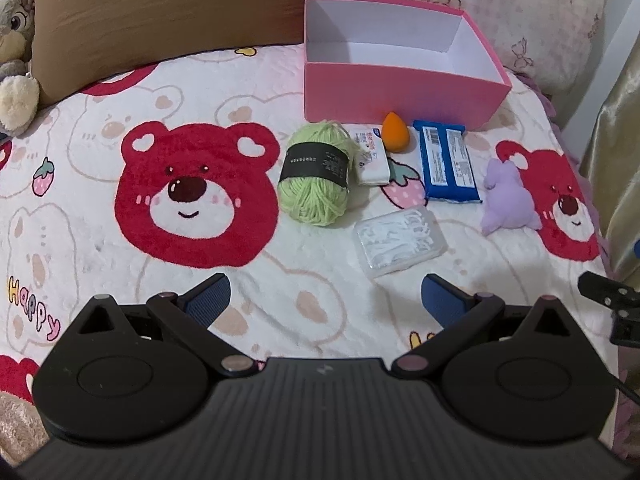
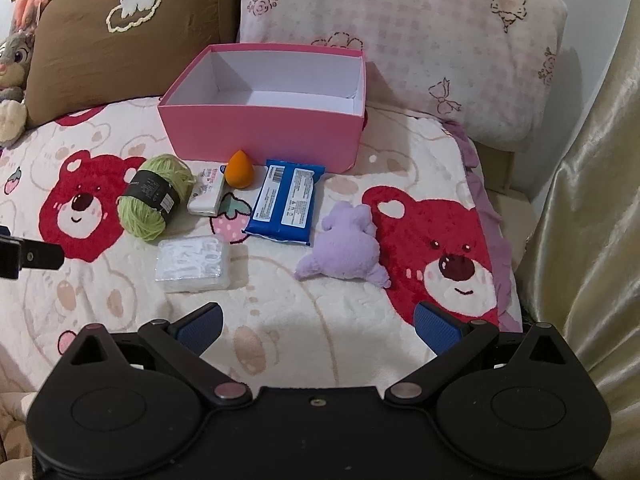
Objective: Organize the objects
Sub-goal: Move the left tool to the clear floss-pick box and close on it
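An empty pink box point(image 1: 396, 96) point(image 2: 260, 136) stands open on the bear blanket. In front of it lie a green yarn ball point(image 1: 314, 174) point(image 2: 154, 196), a white packet point(image 1: 372, 156) point(image 2: 208, 192), an orange sponge point(image 1: 394, 128) point(image 2: 239, 169), a blue wipes pack point(image 1: 448, 166) point(image 2: 286, 202), a clear floss-pick case point(image 1: 400, 242) point(image 2: 194, 264) and a purple plush point(image 1: 508, 198) point(image 2: 348, 246). My left gripper point(image 1: 326, 300) is open and empty, just short of the case. My right gripper point(image 2: 318, 326) is open and empty, near the plush.
A brown pillow point(image 1: 160, 20) point(image 2: 120, 36) and a grey bunny toy point(image 1: 14, 52) point(image 2: 12, 76) sit at the back left. A pink patterned pillow point(image 2: 432, 40) stands behind the box. A gold curtain point(image 2: 592, 220) hangs at the right, past the bed edge.
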A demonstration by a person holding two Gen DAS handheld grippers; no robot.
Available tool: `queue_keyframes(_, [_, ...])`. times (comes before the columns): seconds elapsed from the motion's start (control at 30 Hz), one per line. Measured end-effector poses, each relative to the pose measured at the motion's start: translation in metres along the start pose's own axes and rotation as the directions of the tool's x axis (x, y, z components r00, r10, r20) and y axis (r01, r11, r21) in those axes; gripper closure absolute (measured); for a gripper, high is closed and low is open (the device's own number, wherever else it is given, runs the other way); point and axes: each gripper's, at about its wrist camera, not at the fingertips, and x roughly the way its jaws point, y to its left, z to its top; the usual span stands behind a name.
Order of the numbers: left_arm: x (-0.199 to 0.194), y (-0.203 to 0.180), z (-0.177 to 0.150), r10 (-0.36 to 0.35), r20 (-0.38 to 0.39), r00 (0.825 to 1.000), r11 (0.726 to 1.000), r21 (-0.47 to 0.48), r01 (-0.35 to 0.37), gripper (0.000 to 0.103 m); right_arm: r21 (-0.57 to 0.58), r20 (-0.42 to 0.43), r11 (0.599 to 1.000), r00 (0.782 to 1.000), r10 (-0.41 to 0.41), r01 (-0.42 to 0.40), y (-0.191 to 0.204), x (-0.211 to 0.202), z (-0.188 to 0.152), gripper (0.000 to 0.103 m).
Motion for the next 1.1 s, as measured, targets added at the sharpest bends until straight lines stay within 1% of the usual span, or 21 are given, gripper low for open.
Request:
queue_keyframes(0.03, [0.001, 0.001, 0.001, 0.0, 0.001, 1.0, 1.0, -0.002, 0.0, 0.0, -0.003, 0.004, 1.0, 1.0, 0.02, -0.02, -0.001, -0.002, 0.001, 0.0])
queue_keyframes(0.1, [0.002, 0.004, 0.002, 0.0, 0.01, 1.0, 1.0, -0.009, 0.0, 0.0, -0.015, 0.021, 0.996, 0.996, 0.085, -0.085, -0.001, -0.006, 0.003, 0.0])
queue_keyframes(0.17, [0.003, 0.009, 0.004, -0.005, 0.02, 1.0, 0.999, -0.04, 0.005, 0.0, -0.041, 0.039, 0.987, 0.987, 0.154, -0.153, 0.002, -0.012, 0.005, 0.0])
queue_keyframes(0.23, [0.006, 0.016, 0.005, -0.033, 0.021, 0.999, 0.995, -0.091, 0.035, 0.0, -0.102, 0.042, 0.979, 0.982, 0.184, -0.179, 0.01, -0.013, 0.007, 0.0])
queue_keyframes(0.3, [0.011, 0.019, 0.006, -0.057, 0.019, 0.998, 0.992, -0.108, 0.059, 0.0, -0.174, 0.05, 0.965, 0.977, 0.206, -0.195, 0.021, -0.011, 0.008, 0.0])
queue_keyframes(0.37, [0.018, 0.019, 0.006, -0.053, 0.022, 0.998, 0.992, -0.112, 0.055, 0.001, -0.247, 0.061, 0.94, 0.965, 0.256, -0.234, 0.032, -0.004, 0.008, 0.0])
queue_keyframes(0.47, [0.03, 0.015, 0.003, -0.044, 0.021, 0.999, 0.995, -0.091, 0.046, 0.001, -0.306, 0.092, 0.912, 0.945, 0.315, -0.275, 0.045, 0.013, 0.005, 0.0])
queue_keyframes(0.5, [0.034, 0.013, 0.002, -0.046, 0.015, 0.999, 0.996, -0.082, 0.047, 0.001, -0.309, 0.107, 0.907, 0.938, 0.331, -0.284, 0.046, 0.019, 0.005, 0.0])
queue_keyframes(0.57, [0.042, 0.009, -0.001, -0.048, 0.004, 0.999, 0.997, -0.061, 0.048, 0.001, -0.293, 0.153, 0.902, 0.915, 0.372, -0.318, 0.049, 0.037, 0.004, 0.0])
queue_keyframes(0.63, [0.052, 0.004, -0.003, -0.039, -0.013, 0.999, 0.999, -0.032, 0.039, 0.0, -0.269, 0.17, 0.895, 0.897, 0.407, -0.355, 0.051, 0.056, 0.003, 0.0])
queue_keyframes(0.73, [0.062, 0.007, -0.006, -0.037, 0.009, 0.999, 0.998, -0.04, 0.037, 0.0, -0.223, 0.184, 0.886, 0.876, 0.447, -0.405, 0.054, 0.078, -0.001, 0.0])
queue_keyframes(0.8, [0.068, 0.008, -0.006, -0.057, 0.038, 0.998, 0.997, -0.039, 0.059, 0.0, -0.202, 0.187, 0.876, 0.861, 0.473, -0.437, 0.056, 0.092, -0.004, 0.0])
queue_keyframes(0.83, [0.073, 0.008, -0.006, -0.07, 0.047, 0.996, 0.997, -0.037, 0.072, 0.0, -0.206, 0.185, 0.875, 0.861, 0.474, -0.437, 0.059, 0.099, -0.006, 0.0])
queue_keyframes(0.87, [0.079, 0.011, -0.006, -0.084, 0.051, 0.995, 0.995, -0.047, 0.087, 0.0, -0.207, 0.182, 0.883, 0.87, 0.458, -0.422, 0.061, 0.104, -0.007, 0.0])
queue_keyframes(0.93, [0.09, 0.015, -0.007, -0.085, 0.057, 0.995, 0.992, -0.086, 0.09, 0.0, -0.191, 0.179, 0.909, 0.898, 0.403, -0.37, 0.065, 0.115, -0.009, 0.0])
queue_keyframes(0.97, [0.096, 0.018, -0.009, -0.082, 0.067, 0.994, 0.991, -0.101, 0.089, 0.0, -0.193, 0.173, 0.914, 0.904, 0.391, -0.358, 0.066, 0.119, -0.009, 0.0])
queue_keyframes(1.03, [0.106, 0.019, -0.01, -0.086, 0.071, 0.994, 0.991, -0.1, 0.093, 0.001, -0.191, 0.163, 0.908, 0.901, 0.403, -0.372, 0.065, 0.125, -0.012, 0.0])
queue_keyframes(1.1, [0.114, 0.018, -0.012, -0.109, 0.079, 0.991, 0.988, -0.102, 0.117, 0.002, -0.2, 0.136, 0.907, 0.907, 0.399, -0.369, 0.067, 0.133, -0.014, 0.0])
